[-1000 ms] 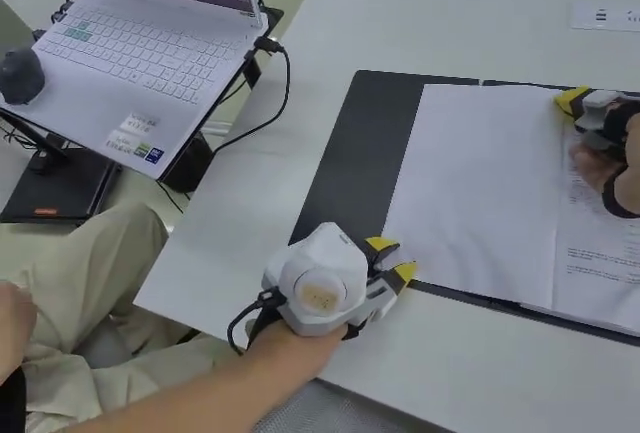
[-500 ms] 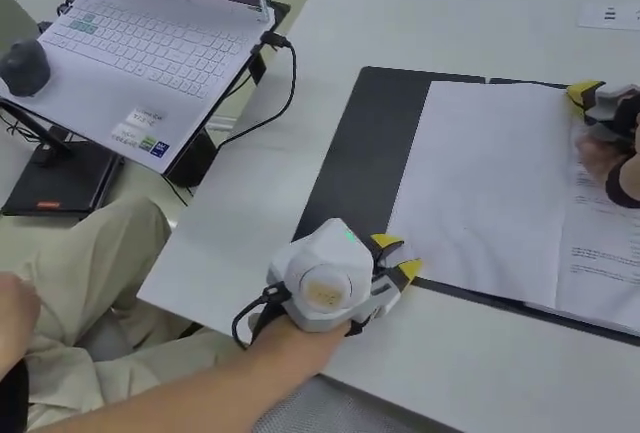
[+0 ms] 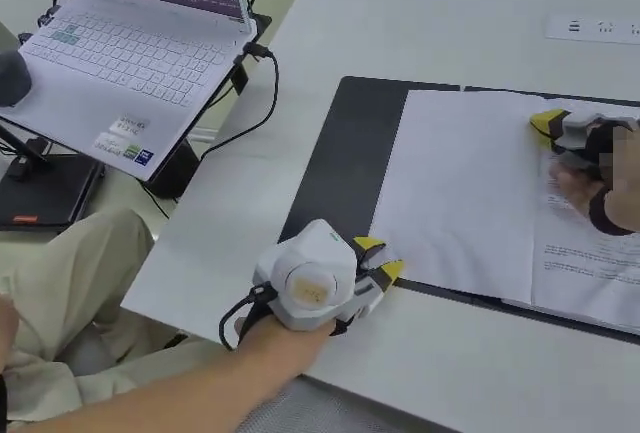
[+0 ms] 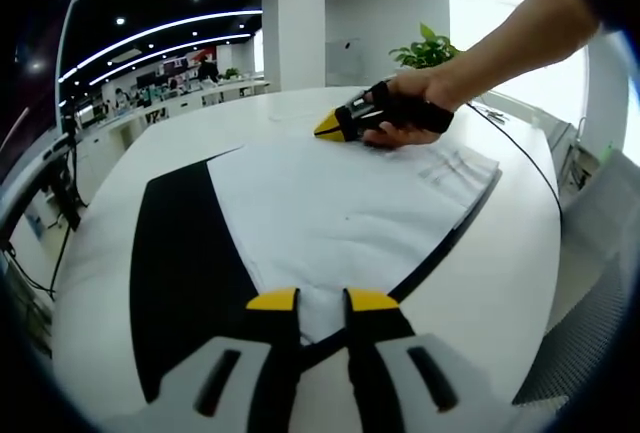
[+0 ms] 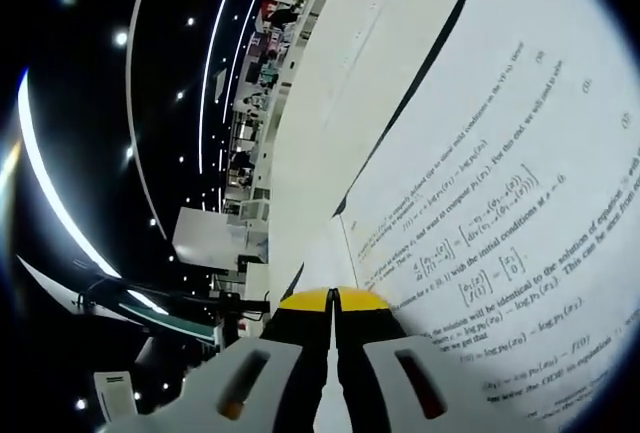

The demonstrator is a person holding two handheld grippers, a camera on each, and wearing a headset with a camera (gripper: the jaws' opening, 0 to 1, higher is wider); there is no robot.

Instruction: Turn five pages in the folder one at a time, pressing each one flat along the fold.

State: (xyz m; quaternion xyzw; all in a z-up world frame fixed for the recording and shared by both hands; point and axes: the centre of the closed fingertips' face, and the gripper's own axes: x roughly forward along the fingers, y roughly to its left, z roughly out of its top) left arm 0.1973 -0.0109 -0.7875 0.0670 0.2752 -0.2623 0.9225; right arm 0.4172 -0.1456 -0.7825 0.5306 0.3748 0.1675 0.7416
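An open black folder (image 3: pixel 340 163) lies on the white table, with a blank white page (image 3: pixel 460 183) on its left half and a printed page (image 3: pixel 590 263) on its right half. My left gripper (image 3: pixel 385 258) rests at the blank page's near left corner. Its yellow-tipped jaws stand a narrow gap apart, and the page (image 4: pixel 320 203) edge lies between them over the black cover (image 4: pixel 180 253). My right gripper (image 3: pixel 545 123) is shut, and its tips press down near the fold at the far end. In its own view the right gripper (image 5: pixel 333 298) touches the printed page (image 5: pixel 500 203). The left gripper view shows the right gripper (image 4: pixel 325 128) at the far side.
An open laptop (image 3: pixel 120 63) sits on a stand to the left beyond the table edge, with a black cable (image 3: pixel 250 103) running down from it. A person's trouser leg (image 3: pixel 70 283) is at the lower left. A wall socket plate (image 3: pixel 590 28) lies at the far right.
The head view has shifted. My right gripper has slid a little nearer along the fold. The left gripper stays at the page's corner.
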